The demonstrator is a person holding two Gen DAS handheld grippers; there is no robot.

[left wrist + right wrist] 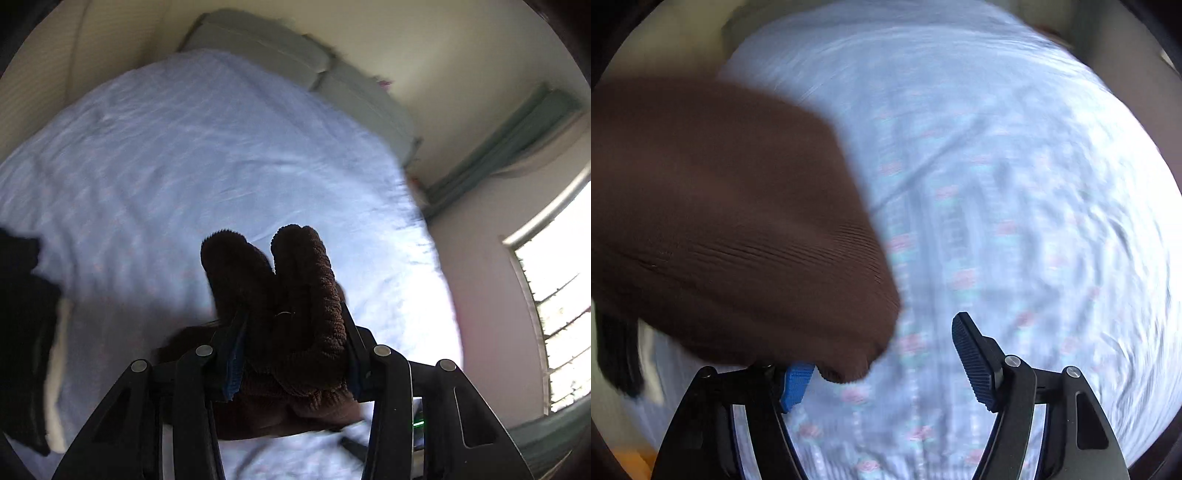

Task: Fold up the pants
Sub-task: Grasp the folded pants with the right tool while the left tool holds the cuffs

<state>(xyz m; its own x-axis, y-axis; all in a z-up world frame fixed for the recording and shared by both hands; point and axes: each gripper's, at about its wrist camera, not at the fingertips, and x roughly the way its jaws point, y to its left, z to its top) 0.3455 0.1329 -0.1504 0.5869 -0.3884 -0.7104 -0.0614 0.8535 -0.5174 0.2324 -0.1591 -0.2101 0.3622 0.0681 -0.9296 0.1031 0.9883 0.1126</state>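
Bunching up between the jaws of the left gripper [291,332], the brown pants [295,295] fill the lower centre of the left wrist view; the jaws stand partly closed and press on a thick wad of the ribbed, corduroy-like cloth, two rounded folds poking up past them. In the right wrist view the same pants [731,221] spread as a broad brown mass across the left half of the frame, fine ribs showing. The right gripper [886,354] stands fairly wide; the cloth's edge drapes over its left blue ridged pad [796,384], while the right finger is bare. Behind lies a pale blue, wrinkled bedsheet [1015,184] with small pinkish motifs. Grey-green pillows [295,62] sit at the top.
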